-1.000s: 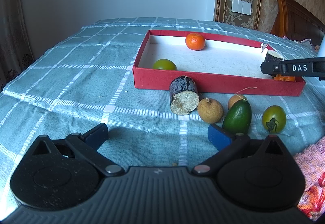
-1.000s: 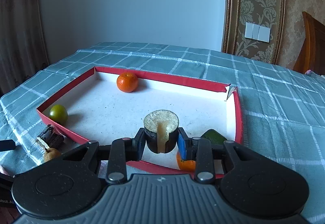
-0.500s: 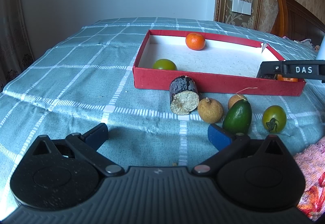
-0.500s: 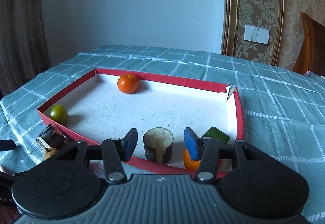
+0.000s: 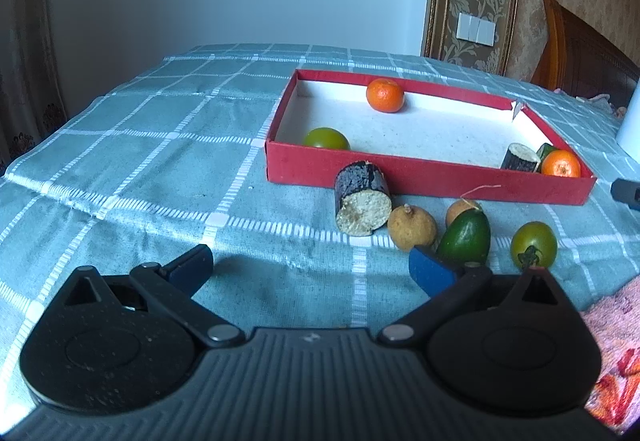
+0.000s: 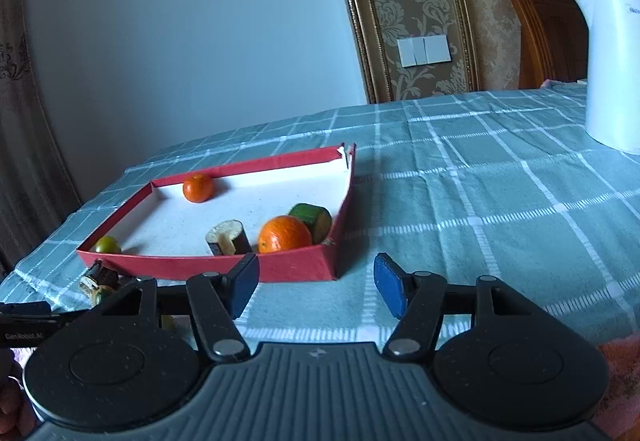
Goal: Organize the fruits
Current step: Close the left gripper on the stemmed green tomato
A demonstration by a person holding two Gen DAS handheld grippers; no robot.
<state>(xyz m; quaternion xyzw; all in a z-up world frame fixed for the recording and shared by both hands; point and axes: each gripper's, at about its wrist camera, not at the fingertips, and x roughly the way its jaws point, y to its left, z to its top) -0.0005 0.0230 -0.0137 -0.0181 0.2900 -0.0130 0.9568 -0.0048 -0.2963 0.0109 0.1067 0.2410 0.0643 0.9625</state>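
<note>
The right gripper (image 6: 316, 289) has let go of the sugarcane piece (image 6: 229, 237) and pulled back out of the red tray (image 6: 296, 265), jaws wide apart and empty.

The cut piece stands in the tray's near right corner beside an orange (image 6: 284, 234) and a green chunk (image 6: 313, 219); a second orange (image 5: 385, 94) and a green tomato (image 5: 326, 138) lie farther along inside. The left gripper (image 5: 308, 269) hovers over the checked cloth (image 5: 160, 145), jaws spread and holding nothing, with another cane piece (image 5: 362, 198), two longans (image 5: 412, 227), an avocado (image 5: 466, 237) and a tomato (image 5: 534, 244) outside the tray.
</note>
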